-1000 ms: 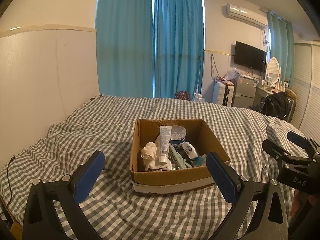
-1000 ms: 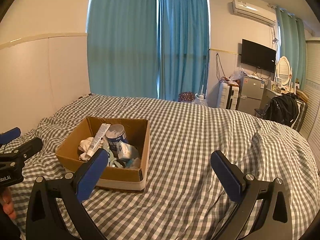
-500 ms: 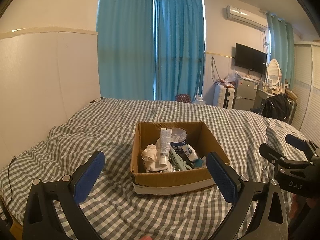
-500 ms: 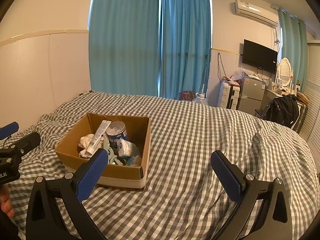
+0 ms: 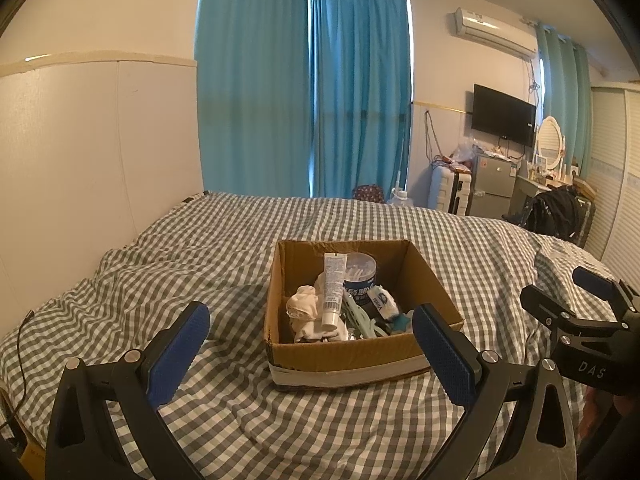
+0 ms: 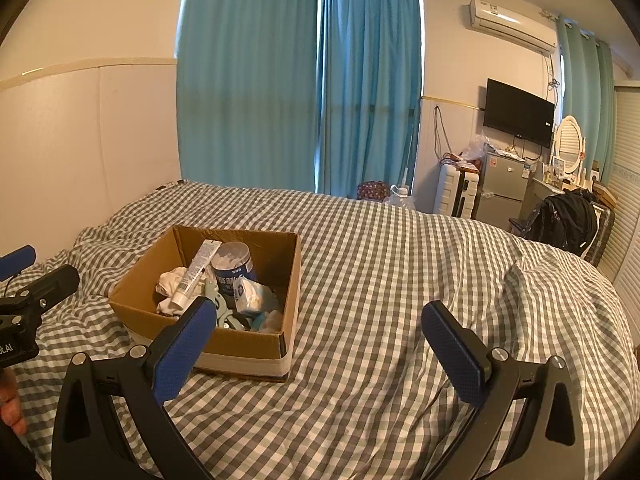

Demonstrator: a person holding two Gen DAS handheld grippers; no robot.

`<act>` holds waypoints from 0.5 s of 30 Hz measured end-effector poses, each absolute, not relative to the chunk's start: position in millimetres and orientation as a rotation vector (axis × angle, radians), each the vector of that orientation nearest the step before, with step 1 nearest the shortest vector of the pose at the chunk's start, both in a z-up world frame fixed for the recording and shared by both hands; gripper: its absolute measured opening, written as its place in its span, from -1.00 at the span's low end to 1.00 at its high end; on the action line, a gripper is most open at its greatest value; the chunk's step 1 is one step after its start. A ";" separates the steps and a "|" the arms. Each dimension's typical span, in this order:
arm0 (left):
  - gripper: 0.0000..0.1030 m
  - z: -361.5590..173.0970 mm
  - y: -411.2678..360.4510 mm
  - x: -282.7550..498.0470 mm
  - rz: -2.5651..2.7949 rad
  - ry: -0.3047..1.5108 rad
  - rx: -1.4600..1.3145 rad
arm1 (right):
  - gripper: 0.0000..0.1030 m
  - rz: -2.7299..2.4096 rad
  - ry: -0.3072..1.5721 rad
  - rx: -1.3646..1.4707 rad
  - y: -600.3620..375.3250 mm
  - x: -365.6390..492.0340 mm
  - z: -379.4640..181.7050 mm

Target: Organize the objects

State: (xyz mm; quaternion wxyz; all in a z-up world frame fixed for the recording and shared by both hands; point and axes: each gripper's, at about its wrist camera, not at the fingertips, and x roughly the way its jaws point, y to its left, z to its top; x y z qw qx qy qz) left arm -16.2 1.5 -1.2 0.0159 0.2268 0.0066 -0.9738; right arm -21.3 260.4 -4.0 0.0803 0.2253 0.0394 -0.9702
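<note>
Two grippers, both spread wide, nothing held. Left gripper (image 5: 310, 346) hovers in front of the cardboard box (image 5: 352, 356), its blue pads either side of the box's near wall, not touching. Right gripper (image 6: 320, 344) hangs to the right of the box over bare checked bedspread (image 6: 400, 272). Box sits on the bedspread, open top, white tape along its base. Inside the box: white tube (image 5: 333, 292) leaning against a blue round tub (image 5: 360, 280), crumpled white cloth (image 5: 306, 312) at the left, small white-blue packet (image 5: 383, 302) at the right, pale green plastic pieces (image 5: 360, 320) near the front wall.
</note>
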 end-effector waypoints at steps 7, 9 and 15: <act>1.00 -2.5 2.6 -16.8 -3.027 0.004 0.712 | 1.00 -2.898 0.123 0.680 258.7 -22.5 -5.0; 1.00 -2.9 3.2 -17.7 -3.026 -0.001 0.717 | 1.00 -2.900 0.123 0.679 259.1 -22.6 -5.1; 1.00 -4.5 1.7 -19.4 -3.017 -0.002 0.722 | 1.00 -2.900 0.117 0.688 258.5 -25.3 -5.6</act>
